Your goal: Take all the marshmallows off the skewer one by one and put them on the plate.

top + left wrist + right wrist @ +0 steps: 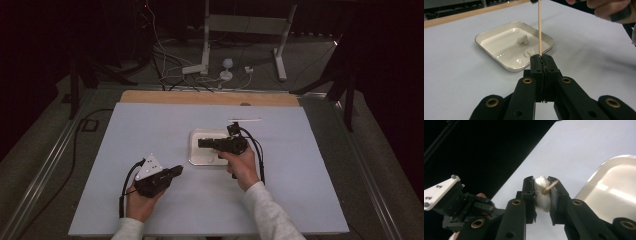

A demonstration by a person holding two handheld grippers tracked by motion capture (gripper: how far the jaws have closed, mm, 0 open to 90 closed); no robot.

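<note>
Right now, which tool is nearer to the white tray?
The right. The right tool hovers over the white tray, clamping a white lump. The left tool sits beside the tray, on its near-left side, gripping an upright wooden skewer.

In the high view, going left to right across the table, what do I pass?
Left gripper, shut on a thin wooden stick → white tray → right gripper over the tray, shut on a white lump → the hand holding it.

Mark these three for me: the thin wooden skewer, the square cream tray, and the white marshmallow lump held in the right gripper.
Thin wooden skewer [539, 30], left gripper view, mid-shaft above the shut jaws.
Square cream tray [489, 53], left gripper view, bare floor near its left rim.
White marshmallow lump [541, 197], right gripper view, lower face between the jaws.
</note>
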